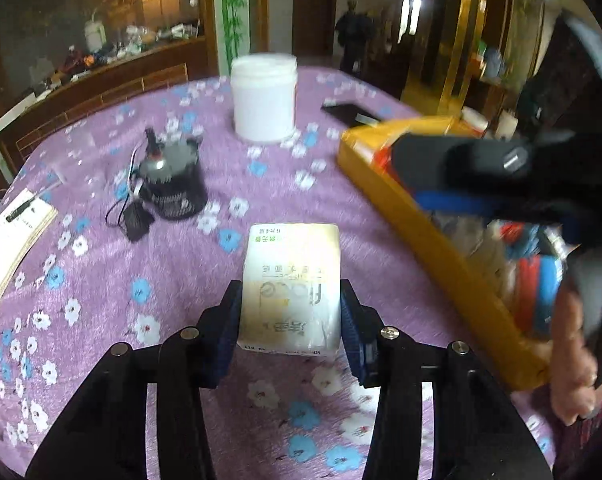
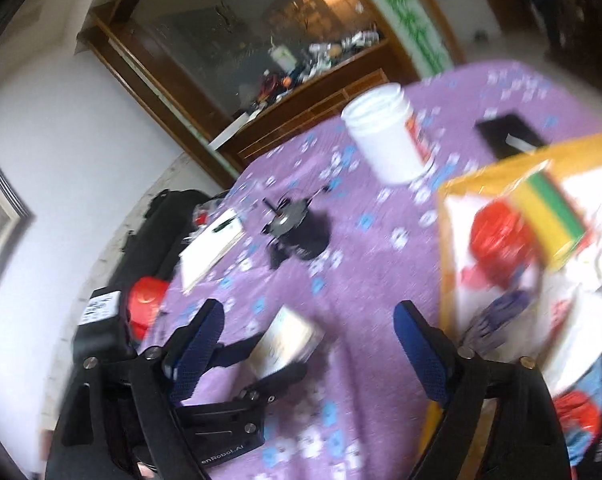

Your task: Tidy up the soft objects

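My left gripper [image 1: 291, 320] is shut on a cream tissue pack [image 1: 291, 288] with green and grey print, low over the purple flowered tablecloth [image 1: 141, 280]. The same pack [image 2: 287, 340] shows between the left gripper's fingers in the right wrist view. A yellow box [image 1: 437, 248] at the right holds soft items, among them red, blue and white packs. My right gripper [image 2: 309, 344] is open and empty, beside the box [image 2: 445, 264], and it also shows above the box in the left wrist view [image 1: 461, 184].
A white plastic jar [image 1: 264, 96] stands at the back of the table. A small black device with a cable [image 1: 169, 184] sits left of centre. A notebook [image 1: 9, 240] lies at the left edge and a black phone [image 1: 347, 114] at the back right.
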Demonstrator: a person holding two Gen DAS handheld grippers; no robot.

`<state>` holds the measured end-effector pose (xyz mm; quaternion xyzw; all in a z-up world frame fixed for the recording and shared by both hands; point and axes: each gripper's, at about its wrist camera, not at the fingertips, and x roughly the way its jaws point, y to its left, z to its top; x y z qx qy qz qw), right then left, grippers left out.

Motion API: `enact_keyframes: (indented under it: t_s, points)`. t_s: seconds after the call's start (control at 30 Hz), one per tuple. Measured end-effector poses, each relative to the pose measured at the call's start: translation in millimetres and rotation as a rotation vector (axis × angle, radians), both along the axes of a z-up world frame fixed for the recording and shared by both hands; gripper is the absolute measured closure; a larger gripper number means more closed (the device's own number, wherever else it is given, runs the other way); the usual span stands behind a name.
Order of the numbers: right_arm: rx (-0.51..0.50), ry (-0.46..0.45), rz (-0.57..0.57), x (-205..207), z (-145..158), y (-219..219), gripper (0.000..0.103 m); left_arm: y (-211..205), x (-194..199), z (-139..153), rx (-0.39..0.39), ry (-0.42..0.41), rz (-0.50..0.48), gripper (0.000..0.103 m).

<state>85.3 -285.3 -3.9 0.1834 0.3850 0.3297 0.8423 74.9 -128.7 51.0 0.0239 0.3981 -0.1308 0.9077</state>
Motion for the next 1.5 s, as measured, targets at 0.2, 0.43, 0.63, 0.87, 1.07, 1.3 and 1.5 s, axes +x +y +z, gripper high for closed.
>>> enact_keyframes:
  t_s: [0.2,0.43,0.63,0.87,1.07,1.3,1.5]
  points:
    - [0.065,0.061,0.081,6,-6,4,0.038,-5,-10,16,-0.056,-0.105,-0.033,0.06]
    - [0.098,0.076,0.145,4,-9,12,0.087,-10,-9,15,-0.046,-0.105,-0.038,0.06]
    - [0.075,0.039,0.136,1,-4,12,0.088,-13,-1,18,-0.088,-0.063,-0.021,0.06]
    - [0.114,0.005,0.092,1,6,-8,0.089,-46,8,43,-0.038,-0.086,-0.045,0.06]
    - [0.147,-0.026,-0.034,6,18,-46,0.089,-90,28,51,-0.041,-0.07,-0.084,0.06]
    - [0.061,-0.048,-0.273,14,26,-95,0.088,-145,52,34,-0.067,0.024,-0.127,0.06]
    - [-0.075,-0.036,-0.441,21,24,-115,0.088,-162,49,23,-0.05,0.054,-0.141,0.062]
